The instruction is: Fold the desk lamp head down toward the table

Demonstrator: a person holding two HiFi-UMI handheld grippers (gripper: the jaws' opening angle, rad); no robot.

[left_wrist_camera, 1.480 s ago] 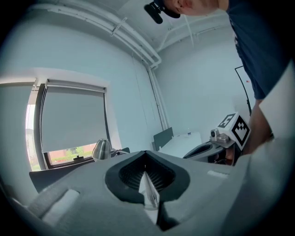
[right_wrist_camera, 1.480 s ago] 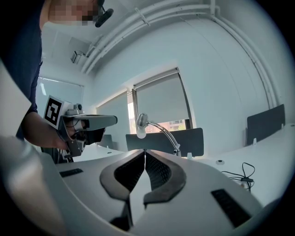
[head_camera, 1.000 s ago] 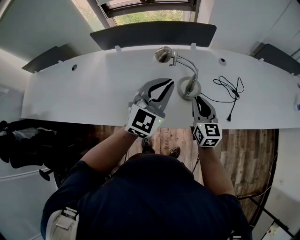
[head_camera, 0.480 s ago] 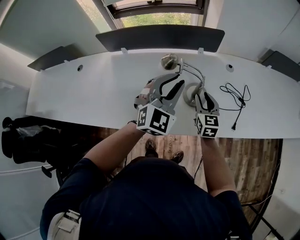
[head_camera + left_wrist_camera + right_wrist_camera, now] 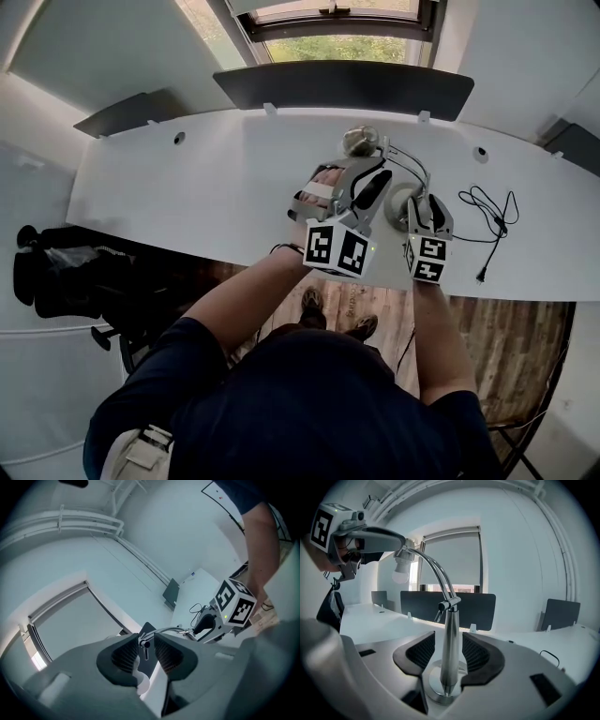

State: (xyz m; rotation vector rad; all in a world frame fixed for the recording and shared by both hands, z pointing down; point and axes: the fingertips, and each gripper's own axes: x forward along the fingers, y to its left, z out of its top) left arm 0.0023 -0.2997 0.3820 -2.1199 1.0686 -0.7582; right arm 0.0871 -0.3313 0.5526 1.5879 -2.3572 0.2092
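Note:
A chrome desk lamp stands on the white desk [image 5: 206, 187], its round base [image 5: 401, 200] near the front edge and its head [image 5: 357, 141] farther back. My left gripper [image 5: 367, 184] reaches up to the curved neck just behind the head. In the left gripper view the neck's small joint [image 5: 144, 643] sits between the ribbed pads with slivers of gap, so the left gripper [image 5: 145, 652] is open. My right gripper [image 5: 449, 651] is open around the upright post [image 5: 450, 630] above the base [image 5: 440, 688]; its jaws have just been opening. The white bulb [image 5: 400, 576] hangs under the left gripper [image 5: 370, 535].
A loose black cable [image 5: 485, 208] with its plug lies on the desk right of the lamp. A dark partition [image 5: 347, 86] runs along the desk's far edge below a window. A dark chair [image 5: 56, 281] stands at the left over the wooden floor [image 5: 506, 328].
The left gripper has moved up and right to the lamp's neck, rolling as it went. The right gripper has advanced from in front of the base to around the post, jaws now apart.

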